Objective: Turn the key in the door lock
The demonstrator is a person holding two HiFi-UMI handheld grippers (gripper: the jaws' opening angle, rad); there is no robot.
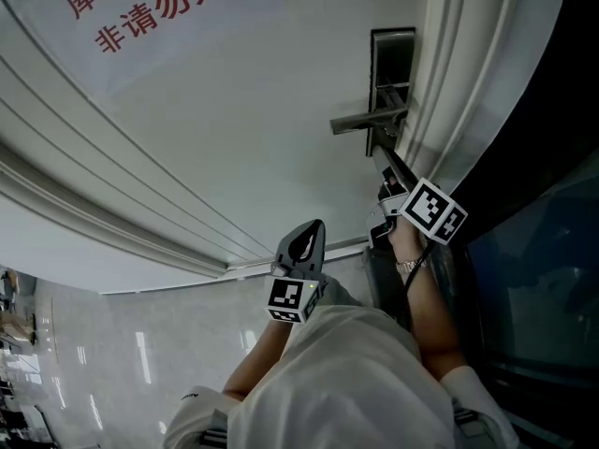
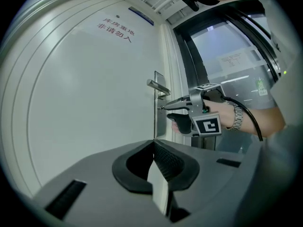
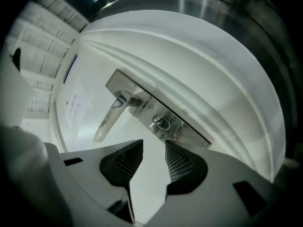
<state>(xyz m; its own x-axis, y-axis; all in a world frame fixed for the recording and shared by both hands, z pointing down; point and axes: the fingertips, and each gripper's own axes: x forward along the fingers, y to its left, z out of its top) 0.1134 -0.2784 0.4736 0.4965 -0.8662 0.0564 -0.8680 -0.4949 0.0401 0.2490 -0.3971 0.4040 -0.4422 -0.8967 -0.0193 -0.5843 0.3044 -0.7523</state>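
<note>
Sitting in steel lock plate, small silver key; right tool apart, empty; left tool closed.

**Right gripper at the lock plate, left one held apart**

The right gripper points at the door. Its tip lies just below the handle, at the lower end of the lock plate; whether it touches cannot be told. Behind the tip sits its marker cube, then the hand and a watch. The left gripper hangs well apart on that tool's left. Red lettering lies far beyond it, and dark glass lies on the right gripper's other side.
</note>
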